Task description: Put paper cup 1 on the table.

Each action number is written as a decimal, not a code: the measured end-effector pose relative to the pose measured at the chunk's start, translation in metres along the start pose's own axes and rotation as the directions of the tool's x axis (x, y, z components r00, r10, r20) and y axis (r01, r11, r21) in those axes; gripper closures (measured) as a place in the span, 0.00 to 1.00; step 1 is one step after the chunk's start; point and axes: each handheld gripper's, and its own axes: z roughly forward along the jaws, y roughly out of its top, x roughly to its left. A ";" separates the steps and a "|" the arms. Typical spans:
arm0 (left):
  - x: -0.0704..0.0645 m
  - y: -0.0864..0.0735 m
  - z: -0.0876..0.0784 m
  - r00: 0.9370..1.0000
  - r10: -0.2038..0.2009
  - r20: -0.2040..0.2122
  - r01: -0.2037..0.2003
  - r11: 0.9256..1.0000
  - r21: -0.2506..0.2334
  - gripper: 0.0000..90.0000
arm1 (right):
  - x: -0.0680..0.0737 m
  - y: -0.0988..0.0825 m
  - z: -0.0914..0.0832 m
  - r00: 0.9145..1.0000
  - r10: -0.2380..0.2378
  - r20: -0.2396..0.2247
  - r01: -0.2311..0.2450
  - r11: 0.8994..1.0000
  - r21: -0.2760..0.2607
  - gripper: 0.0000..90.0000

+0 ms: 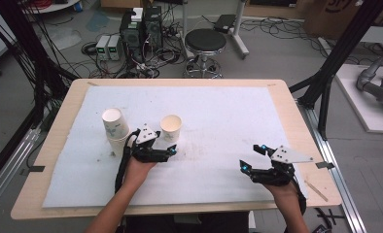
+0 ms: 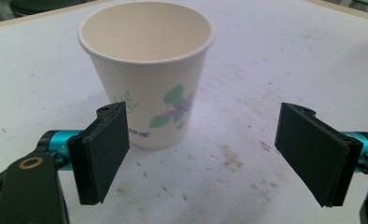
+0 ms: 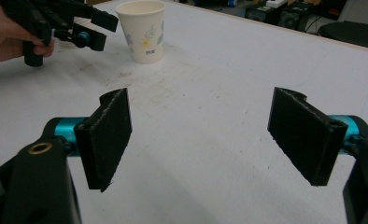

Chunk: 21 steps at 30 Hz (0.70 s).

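Clearly our left gripper (image 2: 205, 156) stands spread just before the upright paper cup (image 2: 147, 70) on the white mat (image 1: 218, 107). Our right gripper (image 3: 203, 140), also spread, is well apart. We judge the cup light and crushable, so we'd pinch its mid-wall gently

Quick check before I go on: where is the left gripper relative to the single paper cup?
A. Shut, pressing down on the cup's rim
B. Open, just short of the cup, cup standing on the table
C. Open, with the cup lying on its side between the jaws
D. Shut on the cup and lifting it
B: in the left gripper view the left gripper has its jaws wide apart, and the single paper cup stands upright on the white table cover just beyond them.
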 end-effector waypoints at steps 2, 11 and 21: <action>-0.004 -0.001 -0.007 1.000 0.002 0.027 -0.002 1.000 -0.010 0.21 | 0.001 0.001 0.000 1.000 0.000 0.003 0.000 1.000 0.001 0.25; -0.012 -0.008 -0.044 0.989 0.031 0.144 -0.009 0.989 -0.149 0.21 | 0.000 0.000 0.000 1.000 -0.011 0.013 0.011 1.000 0.007 0.25; -0.002 -0.013 -0.092 0.992 0.042 0.120 -0.008 0.963 -0.269 0.23 | -0.001 -0.001 -0.003 0.999 -0.013 0.031 0.013 1.000 0.003 0.25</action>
